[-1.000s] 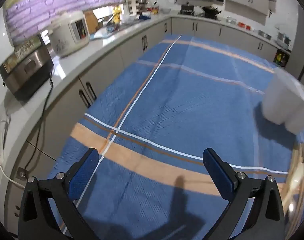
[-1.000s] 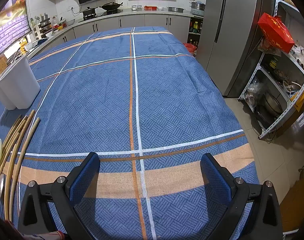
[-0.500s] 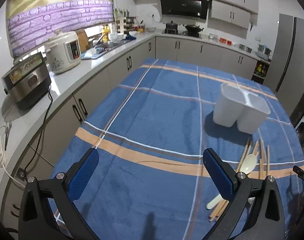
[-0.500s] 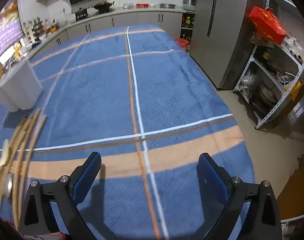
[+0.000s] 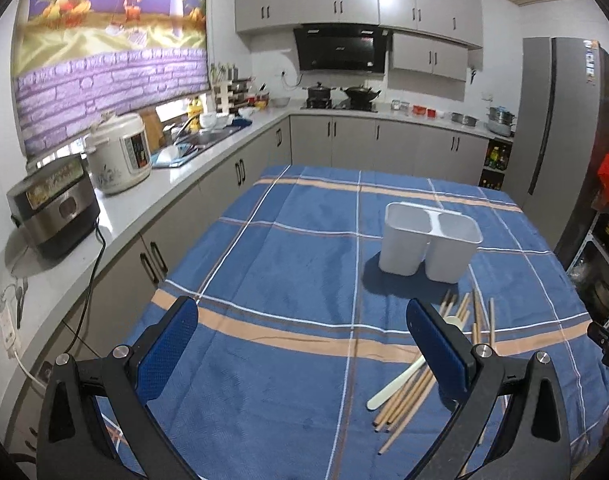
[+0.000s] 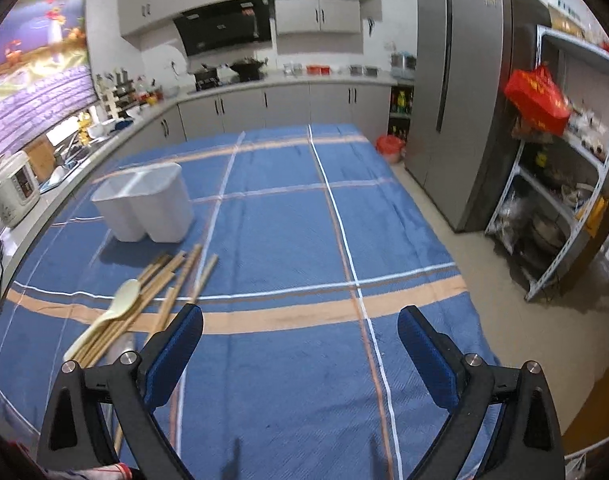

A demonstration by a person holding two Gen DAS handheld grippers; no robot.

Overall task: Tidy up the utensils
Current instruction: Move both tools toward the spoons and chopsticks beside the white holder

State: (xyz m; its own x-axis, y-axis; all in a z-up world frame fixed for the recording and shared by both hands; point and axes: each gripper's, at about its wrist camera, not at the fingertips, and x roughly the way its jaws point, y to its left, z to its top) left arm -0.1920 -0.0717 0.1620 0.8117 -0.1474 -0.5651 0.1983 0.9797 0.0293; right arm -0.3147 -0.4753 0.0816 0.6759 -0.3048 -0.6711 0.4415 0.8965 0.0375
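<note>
A white two-compartment utensil holder (image 5: 428,246) stands upright on the blue checked tablecloth (image 5: 288,264); it also shows in the right wrist view (image 6: 144,204). In front of it lies a loose bundle of wooden chopsticks (image 5: 408,400) with a cream plastic spoon (image 5: 396,380) on top; the chopsticks (image 6: 164,284) and spoon (image 6: 112,312) also show in the right wrist view. My left gripper (image 5: 304,348) is open and empty, just left of the bundle, above the cloth. My right gripper (image 6: 300,356) is open and empty, to the right of the bundle.
A kitchen counter with a rice cooker (image 5: 120,152) and a dark appliance (image 5: 52,208) runs along the table's left side. A grey fridge (image 6: 464,120) and a metal shelf rack (image 6: 564,200) stand to the right. Floor shows beyond the table's right edge.
Both grippers have lifted and tilted up, so the views now take in the whole table and kitchen. The holder and utensil bundle have come into fuller view. Both grippers stayed open.
</note>
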